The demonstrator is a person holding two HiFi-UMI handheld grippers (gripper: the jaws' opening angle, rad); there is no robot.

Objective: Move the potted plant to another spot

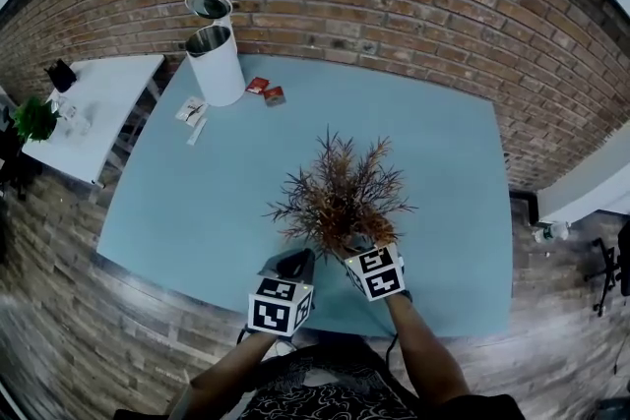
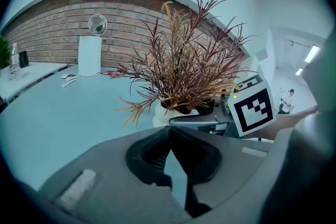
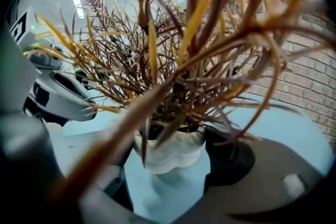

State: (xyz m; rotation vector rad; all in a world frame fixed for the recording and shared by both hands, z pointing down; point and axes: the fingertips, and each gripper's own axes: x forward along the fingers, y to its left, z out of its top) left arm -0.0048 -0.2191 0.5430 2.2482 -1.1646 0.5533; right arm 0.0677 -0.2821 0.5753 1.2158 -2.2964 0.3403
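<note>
The potted plant has spiky rust-brown leaves and a small white pot; it stands near the front edge of the pale blue table. My right gripper reaches in from the front, and its jaws hold the pot's sides, the right pad against the pot. A blurred leaf hides most of the left pad. My left gripper is just left of the plant with its tips together and nothing between them. The left gripper view shows the pot ahead and the right gripper's marker cube beside it.
A white cylindrical bin with a raised round lid stands at the table's far left corner. Small red packets and paper slips lie nearby. A white side table with a green plant is left. Brick wall behind.
</note>
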